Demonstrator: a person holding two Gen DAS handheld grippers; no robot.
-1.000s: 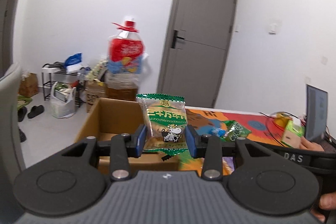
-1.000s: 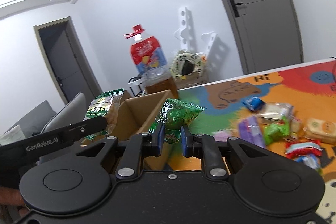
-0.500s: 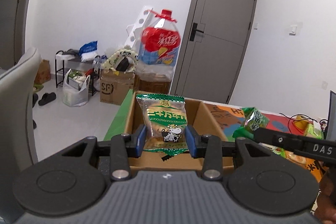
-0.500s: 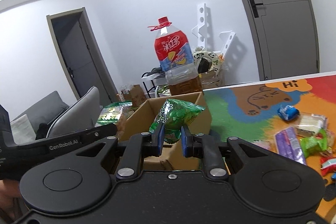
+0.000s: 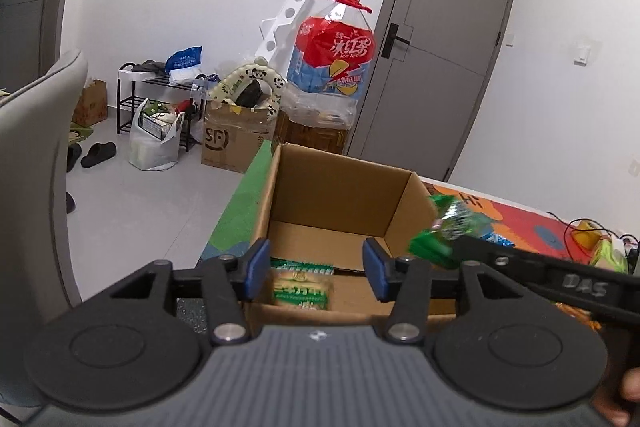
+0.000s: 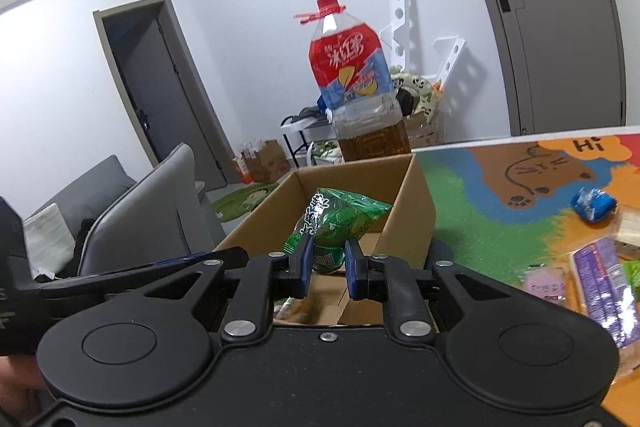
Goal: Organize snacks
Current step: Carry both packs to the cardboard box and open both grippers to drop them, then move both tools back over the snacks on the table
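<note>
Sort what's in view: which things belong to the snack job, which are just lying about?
Job:
cardboard box
cow-print snack packet, inside the box
green snack bag, clamped in right hand-held gripper
loose snacks on mat

Lying about:
iced tea jug
courier carton
slippers

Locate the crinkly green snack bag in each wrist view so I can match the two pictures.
Left wrist view: the green snack bag is at right of centre, at the cardboard box's right wall, pinched at the tip of the right gripper that reaches in from the right.
Right wrist view: the bag is at centre, pinched in that gripper over the open box.
Shared landmark: the big iced tea bottle behind the box.
</note>
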